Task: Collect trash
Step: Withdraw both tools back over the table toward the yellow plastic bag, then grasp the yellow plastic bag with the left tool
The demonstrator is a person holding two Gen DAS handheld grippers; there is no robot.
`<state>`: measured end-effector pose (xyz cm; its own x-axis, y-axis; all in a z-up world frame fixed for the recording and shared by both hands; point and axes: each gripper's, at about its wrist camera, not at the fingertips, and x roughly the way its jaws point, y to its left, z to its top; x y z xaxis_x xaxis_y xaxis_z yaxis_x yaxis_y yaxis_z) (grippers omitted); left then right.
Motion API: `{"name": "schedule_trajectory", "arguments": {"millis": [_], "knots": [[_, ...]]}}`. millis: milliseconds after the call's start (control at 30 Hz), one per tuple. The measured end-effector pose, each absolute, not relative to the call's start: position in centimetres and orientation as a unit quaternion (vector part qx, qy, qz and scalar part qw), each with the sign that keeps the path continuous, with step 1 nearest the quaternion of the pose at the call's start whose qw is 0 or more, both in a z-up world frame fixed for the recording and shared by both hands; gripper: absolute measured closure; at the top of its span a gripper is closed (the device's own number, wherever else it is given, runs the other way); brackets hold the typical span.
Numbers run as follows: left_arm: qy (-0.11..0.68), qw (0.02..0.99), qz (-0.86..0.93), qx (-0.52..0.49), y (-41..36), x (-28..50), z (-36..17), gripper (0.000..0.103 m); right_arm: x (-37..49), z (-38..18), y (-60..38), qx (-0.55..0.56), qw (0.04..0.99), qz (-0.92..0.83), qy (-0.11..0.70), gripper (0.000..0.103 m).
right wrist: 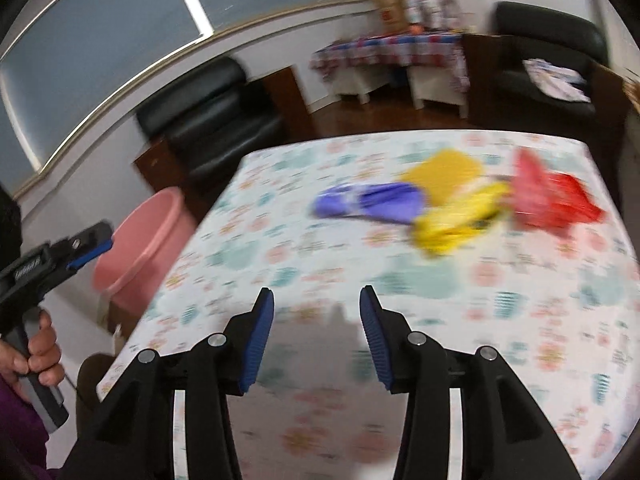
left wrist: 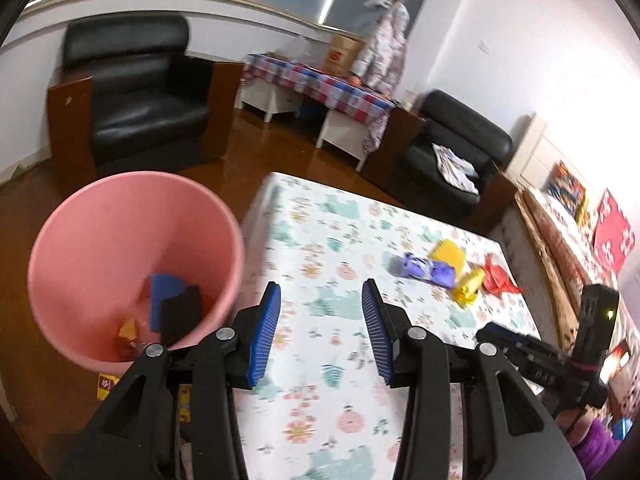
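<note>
A pink bin [left wrist: 120,248] stands on the floor left of the table, with blue, black and yellow scraps in its bottom. My left gripper [left wrist: 321,298] is open and empty, over the table's left edge just right of the bin. On the patterned tablecloth [left wrist: 340,320] far right lie a purple wrapper [left wrist: 424,268], a yellow piece [left wrist: 448,254], a crumpled yellow wrapper [left wrist: 470,286] and a red wrapper [left wrist: 498,276]. My right gripper [right wrist: 316,308] is open with nothing between its jaws, over the near middle of the table, short of the purple wrapper [right wrist: 368,202], yellow wrapper [right wrist: 456,220] and red wrapper [right wrist: 548,196]. The bin [right wrist: 144,248] shows left.
Two black armchairs [left wrist: 136,92] [left wrist: 456,148] stand beyond the table on a wooden floor. A side table with a checked cloth [left wrist: 320,84] sits by the far wall. A hand [right wrist: 36,356] holds the left gripper's handle at the left of the right wrist view.
</note>
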<state>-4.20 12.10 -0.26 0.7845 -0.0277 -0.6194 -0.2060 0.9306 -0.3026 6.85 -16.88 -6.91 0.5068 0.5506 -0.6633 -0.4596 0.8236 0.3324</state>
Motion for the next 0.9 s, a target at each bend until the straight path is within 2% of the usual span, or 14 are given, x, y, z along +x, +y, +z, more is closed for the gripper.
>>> {"name": "schedule_trajectory", "arguments": {"millis": [400, 567, 733, 900], "knots": [[0.359, 0.928, -0.04, -0.095, 2.4, 1.4, -1.5, 0.06, 10.6, -7.9, -27.0, 0.14, 0.89, 0.179, 0.395, 0.058], [0.368, 0.925, -0.068, -0.063, -0.4, 3.9, -2.2, 0.06, 12.5, -6.8, -29.4, 0.147, 0.908, 0.135, 0.369, 0.052], [0.375, 0.922, -0.09, -0.024, -3.3, 6.9, -2.9, 0.06, 15.0, -6.8, -30.1, 0.188, 0.908, 0.114, 0.357, 0.052], [0.378, 0.92, -0.105, 0.017, -5.9, 9.0, -3.8, 0.06, 17.3, -7.6, -29.0, 0.18, 0.908, 0.097, 0.366, 0.052]]}}
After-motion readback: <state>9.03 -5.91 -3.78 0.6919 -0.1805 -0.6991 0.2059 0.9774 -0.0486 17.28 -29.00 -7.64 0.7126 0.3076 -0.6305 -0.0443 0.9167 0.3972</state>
